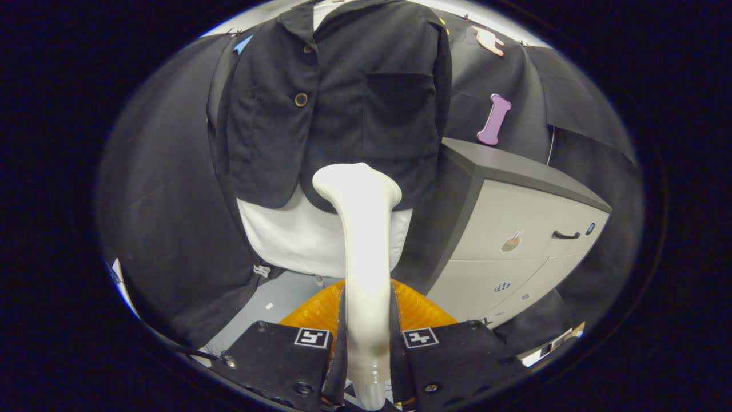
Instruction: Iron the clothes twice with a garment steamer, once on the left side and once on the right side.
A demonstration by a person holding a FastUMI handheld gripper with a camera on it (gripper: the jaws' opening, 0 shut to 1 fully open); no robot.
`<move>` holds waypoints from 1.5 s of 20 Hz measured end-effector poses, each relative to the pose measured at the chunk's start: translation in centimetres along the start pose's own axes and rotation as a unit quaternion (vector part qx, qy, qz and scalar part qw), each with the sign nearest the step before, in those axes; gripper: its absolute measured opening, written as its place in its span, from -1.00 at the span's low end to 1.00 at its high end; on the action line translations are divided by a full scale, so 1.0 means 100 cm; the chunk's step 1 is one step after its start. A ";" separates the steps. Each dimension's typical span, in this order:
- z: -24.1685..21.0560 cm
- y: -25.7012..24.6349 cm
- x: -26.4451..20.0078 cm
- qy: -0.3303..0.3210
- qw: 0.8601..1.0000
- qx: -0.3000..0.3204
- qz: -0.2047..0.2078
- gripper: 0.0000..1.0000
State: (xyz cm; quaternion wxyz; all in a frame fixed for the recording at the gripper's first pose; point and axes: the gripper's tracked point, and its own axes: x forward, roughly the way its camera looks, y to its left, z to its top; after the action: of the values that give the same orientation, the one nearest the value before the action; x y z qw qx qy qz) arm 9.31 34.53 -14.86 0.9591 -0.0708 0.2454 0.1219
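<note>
Black cloth backs 1 dark jacket (337, 97) on 1 white form (297, 234), beside 1 cabinet (514, 229). Gripper (369, 343) is clamped on 1 steamer (363, 240), its head at the jacket's hem.

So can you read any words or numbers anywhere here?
None can be read.
Stickers on the cabinet: too small and blurred.
Black-and-white square tags on the tongs: patterns, not words.
The tongs are shut on the steamer, which points at the black jacket.
</note>
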 end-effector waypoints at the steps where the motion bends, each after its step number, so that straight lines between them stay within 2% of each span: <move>1: 0.011 0.002 -0.009 -0.014 1.000 0.001 0.005 -0.33; 9: 0.131 0.037 -0.085 -0.145 0.988 0.001 0.049 -0.33; 13: 0.196 0.059 -0.114 -0.219 0.974 -0.001 0.063 -0.33; 16: 0.251 0.074 -0.131 -0.282 0.957 -0.006 0.069 -0.34; 22: 0.344 0.115 -0.148 -0.369 0.926 -0.011 0.083 -0.33; 27: 0.397 0.146 -0.141 -0.401 0.911 -0.019 0.091 -0.33; 30: 0.419 0.156 -0.139 -0.419 0.904 -0.025 0.082 -0.34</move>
State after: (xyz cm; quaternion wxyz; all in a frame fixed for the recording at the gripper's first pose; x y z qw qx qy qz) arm 12.28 54.97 27.20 0.9579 -0.0169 -0.1777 0.2250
